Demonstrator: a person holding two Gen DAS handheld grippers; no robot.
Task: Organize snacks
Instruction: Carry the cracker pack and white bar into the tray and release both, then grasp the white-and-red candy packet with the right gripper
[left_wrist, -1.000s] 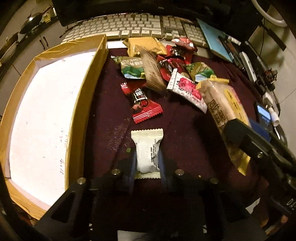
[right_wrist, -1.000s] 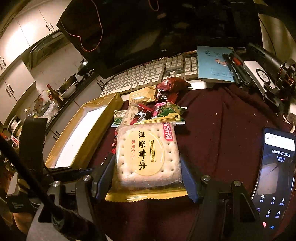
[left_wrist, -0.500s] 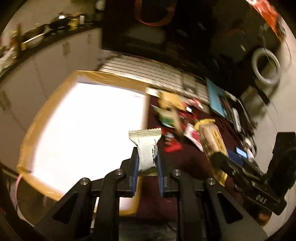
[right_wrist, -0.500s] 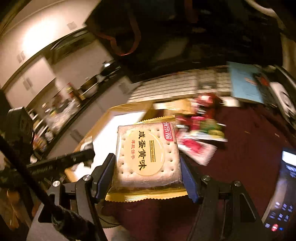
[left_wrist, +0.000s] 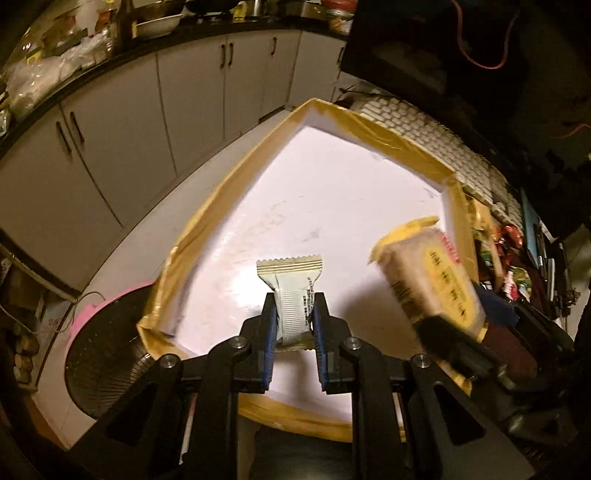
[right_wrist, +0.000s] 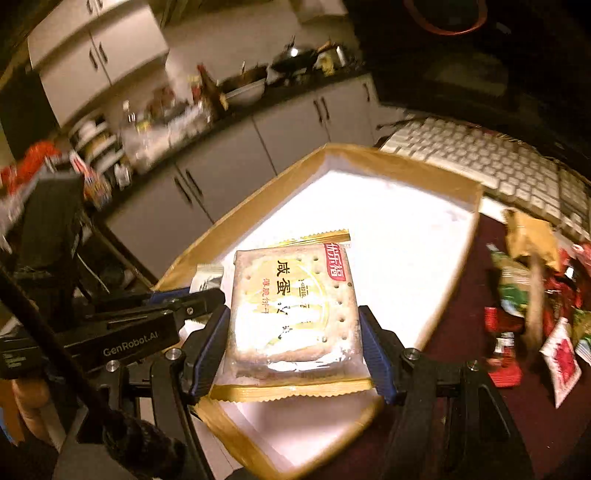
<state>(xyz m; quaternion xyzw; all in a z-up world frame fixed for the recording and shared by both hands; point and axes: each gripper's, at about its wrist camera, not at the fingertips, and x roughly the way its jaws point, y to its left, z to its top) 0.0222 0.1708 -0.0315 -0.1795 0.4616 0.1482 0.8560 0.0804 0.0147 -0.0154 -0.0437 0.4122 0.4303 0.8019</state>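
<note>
My left gripper (left_wrist: 293, 317) is shut on a small white snack packet (left_wrist: 291, 295) and holds it above the near part of the white tray with tan taped rim (left_wrist: 229, 192). My right gripper (right_wrist: 295, 332) is shut on a square yellow biscuit packet (right_wrist: 295, 306), also held over the tray (right_wrist: 406, 173). The biscuit packet shows in the left wrist view (left_wrist: 432, 280) at the right. The left gripper shows in the right wrist view (right_wrist: 177, 302), just left of the biscuit packet. The tray floor is bare.
A pile of loose snack packets (right_wrist: 532, 280) lies on the dark red cloth (right_wrist: 461, 325) right of the tray. A white keyboard (right_wrist: 498, 162) lies behind. A round black and pink object (left_wrist: 99, 347) sits left of the tray. Kitchen cabinets (left_wrist: 147, 110) stand beyond.
Both grippers have swung left from the cloth to above the tray, each still holding its packet. The left one lifted the white packet off the cloth.
</note>
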